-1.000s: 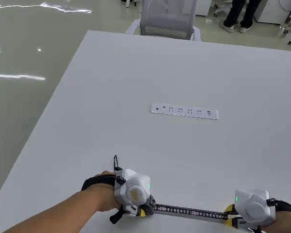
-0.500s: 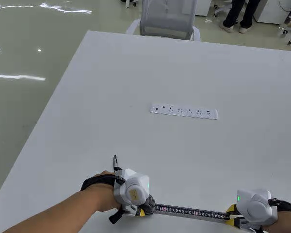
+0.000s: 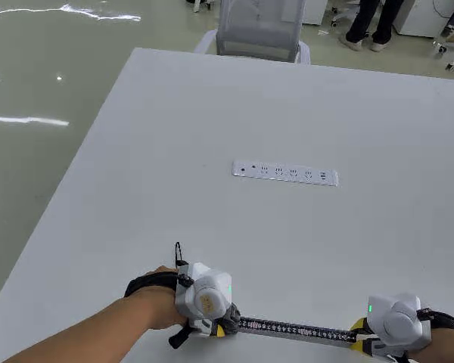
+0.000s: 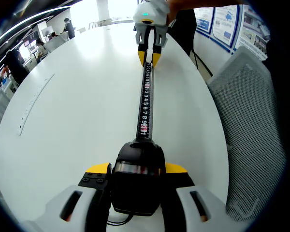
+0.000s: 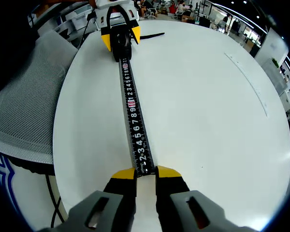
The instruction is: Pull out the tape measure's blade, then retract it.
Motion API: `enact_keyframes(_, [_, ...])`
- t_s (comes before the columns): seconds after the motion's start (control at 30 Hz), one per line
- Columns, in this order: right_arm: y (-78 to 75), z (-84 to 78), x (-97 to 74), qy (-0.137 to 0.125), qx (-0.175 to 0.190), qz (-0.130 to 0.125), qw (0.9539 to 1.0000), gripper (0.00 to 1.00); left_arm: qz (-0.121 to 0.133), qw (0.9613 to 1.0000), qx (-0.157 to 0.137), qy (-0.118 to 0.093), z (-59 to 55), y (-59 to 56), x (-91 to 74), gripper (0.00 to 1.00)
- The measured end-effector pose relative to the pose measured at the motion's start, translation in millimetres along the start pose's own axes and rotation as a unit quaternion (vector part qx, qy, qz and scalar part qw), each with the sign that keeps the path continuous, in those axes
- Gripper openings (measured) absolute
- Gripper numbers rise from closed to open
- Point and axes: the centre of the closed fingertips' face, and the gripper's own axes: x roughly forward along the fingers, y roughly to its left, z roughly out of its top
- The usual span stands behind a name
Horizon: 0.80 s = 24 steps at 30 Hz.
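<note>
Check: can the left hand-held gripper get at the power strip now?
Probably not: the left hand-held gripper is shut on the tape measure case, its blade stretched to the right hand-held gripper. The power strip lies across bare table.

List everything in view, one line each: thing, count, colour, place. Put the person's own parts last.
Table: 1, white, under all the work.
Power strip: 1, white, flat at mid-table.
Tape measure case: 1, black, near edge, between the left claw's jaws.
Blade: 1, black with white numerals, stretched from case to right claw.
Cord: 1, black, on the table beside the case.
Mesh chair: 2, grey, one at the far edge, one by the near edge.
Floor: glossy grey-green, left of the table.
Bystander: 1, dark trousers, past the far right corner.
Left claw: 1, white with yellow tips, shut on the case.
Right claw: 1, same colours, shut on the blade's end.
Forearm: 1, bare, behind the left claw.
</note>
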Motion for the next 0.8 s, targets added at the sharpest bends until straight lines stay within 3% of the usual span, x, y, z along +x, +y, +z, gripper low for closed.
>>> enact_keyframes(0.57, [-0.2, -0.9, -1.2, 0.002, 0.004, -0.012, 0.9999, 0.15, -0.002, 1.0, 0.002, 0.0, -0.2, 0.1, 1.2, 0.36])
enact_keyframes(0.67, [-5.8, -2.2, -2.5, 0.003, 0.006, -0.029, 0.9996, 0.21, -0.002, 1.0, 0.002, -0.001, 0.0, 0.1, 1.2, 0.36])
enact_keyframes(0.8, [-11.3, -4.7, -7.4, -0.008, 0.029, -0.045, 0.9985, 0.37, 0.0, 1.0, 0.002, -0.002, 0.3, 0.0, 0.9, 0.36])
